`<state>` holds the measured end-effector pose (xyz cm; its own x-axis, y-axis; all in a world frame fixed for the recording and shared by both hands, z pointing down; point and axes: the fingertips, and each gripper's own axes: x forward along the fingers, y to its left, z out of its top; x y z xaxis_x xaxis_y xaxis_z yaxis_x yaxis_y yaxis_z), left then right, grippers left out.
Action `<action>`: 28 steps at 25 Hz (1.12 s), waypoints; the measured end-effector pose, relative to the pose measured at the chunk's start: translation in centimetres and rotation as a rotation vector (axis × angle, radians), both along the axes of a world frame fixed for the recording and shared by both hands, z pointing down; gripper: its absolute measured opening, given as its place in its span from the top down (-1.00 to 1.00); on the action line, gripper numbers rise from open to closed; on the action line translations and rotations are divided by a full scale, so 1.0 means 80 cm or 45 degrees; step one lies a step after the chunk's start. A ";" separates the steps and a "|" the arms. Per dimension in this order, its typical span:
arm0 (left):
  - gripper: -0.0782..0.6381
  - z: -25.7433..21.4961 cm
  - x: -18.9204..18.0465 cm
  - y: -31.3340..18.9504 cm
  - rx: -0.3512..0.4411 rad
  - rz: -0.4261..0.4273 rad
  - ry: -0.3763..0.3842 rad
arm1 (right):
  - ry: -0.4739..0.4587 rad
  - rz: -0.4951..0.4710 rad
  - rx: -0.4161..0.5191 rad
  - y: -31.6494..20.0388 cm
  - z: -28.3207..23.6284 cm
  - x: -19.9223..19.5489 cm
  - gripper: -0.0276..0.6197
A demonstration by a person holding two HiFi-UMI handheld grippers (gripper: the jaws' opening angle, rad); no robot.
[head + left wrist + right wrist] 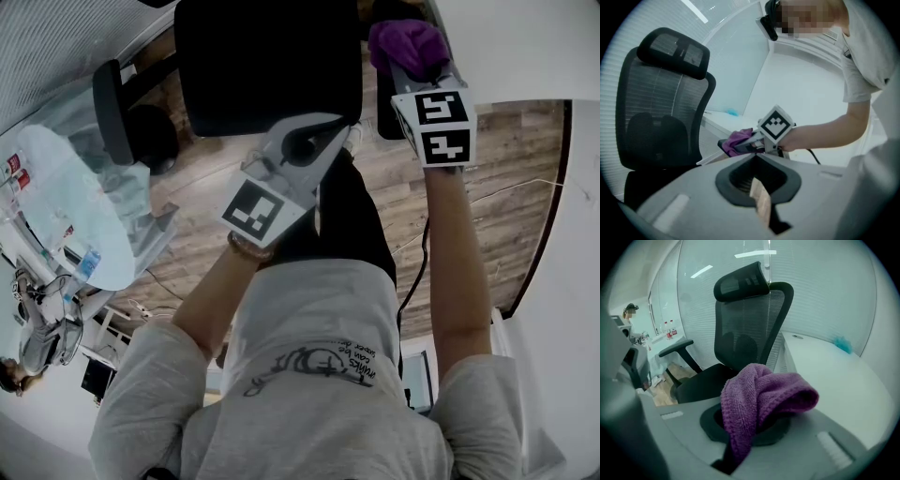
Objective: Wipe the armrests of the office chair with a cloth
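Cloth [759, 394] clamped in right gripper [417, 70] over armrest [384, 117] (left gripper [336, 128] closed, empty).

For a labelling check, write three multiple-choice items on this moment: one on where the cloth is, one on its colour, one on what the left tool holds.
1. Where is the cloth?
A. In a bucket
B. In the right tool
C. On a shelf

2. What colour is the cloth?
A. Purple
B. Green
C. White

3. What does the left tool hold?
A. The cloth
B. A bottle
C. Nothing

Key:
1 B, the cloth bunches out of the right tool in that tool's own view.
2 A, it reads purple in all three views.
3 C, the left gripper view shows nothing between its jaws.
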<state>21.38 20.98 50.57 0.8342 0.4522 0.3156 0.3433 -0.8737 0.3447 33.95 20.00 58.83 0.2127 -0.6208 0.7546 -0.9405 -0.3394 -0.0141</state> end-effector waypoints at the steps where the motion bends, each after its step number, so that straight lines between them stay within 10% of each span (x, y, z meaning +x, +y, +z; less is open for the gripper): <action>1: 0.78 0.000 0.000 -0.001 0.001 0.000 0.001 | 0.005 -0.001 -0.003 -0.008 0.001 0.009 0.81; 12: 0.78 0.002 -0.004 -0.008 0.003 -0.010 -0.010 | 0.027 0.017 -0.012 -0.049 0.005 0.062 0.81; 28: 0.78 0.000 0.004 -0.007 -0.008 -0.005 -0.004 | 0.066 0.072 -0.028 0.033 -0.007 -0.034 0.81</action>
<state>21.72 20.39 50.57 0.8349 0.4511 0.3154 0.3389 -0.8728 0.3513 31.20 22.64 58.31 0.2863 -0.5899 0.7550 -0.9191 -0.3919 0.0423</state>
